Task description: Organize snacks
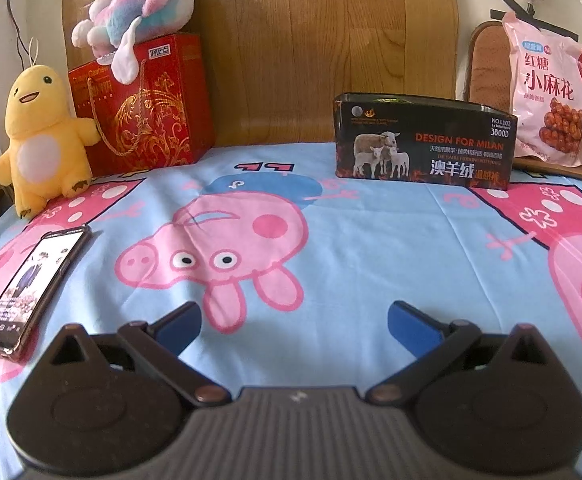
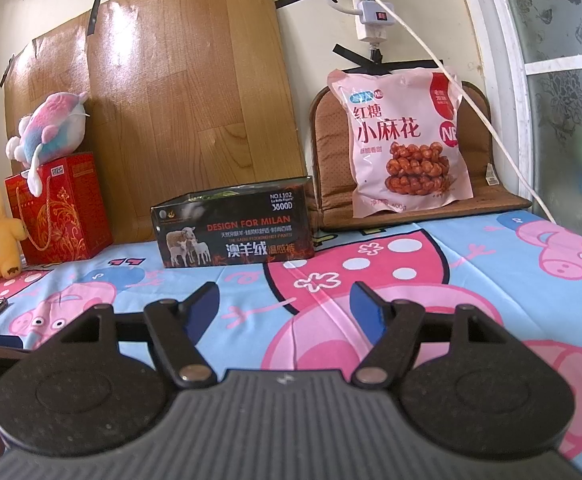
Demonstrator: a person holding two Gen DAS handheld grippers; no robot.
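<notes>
A pink snack bag printed with fried dough twists leans upright on a brown cushion at the back right; the left wrist view shows the pink snack bag at its far right. A black open-topped box with sheep pictures stands left of the bag, and the same black box shows in the left wrist view. My left gripper is open over the cartoon-pig sheet, nothing between its blue pads. My right gripper is open too, low over the sheet and short of the box and the bag.
A phone with a lit screen lies on the sheet at the left. A yellow plush duck and a red gift box topped by a pink-blue plush stand at the back left. A white cable hangs past the snack bag.
</notes>
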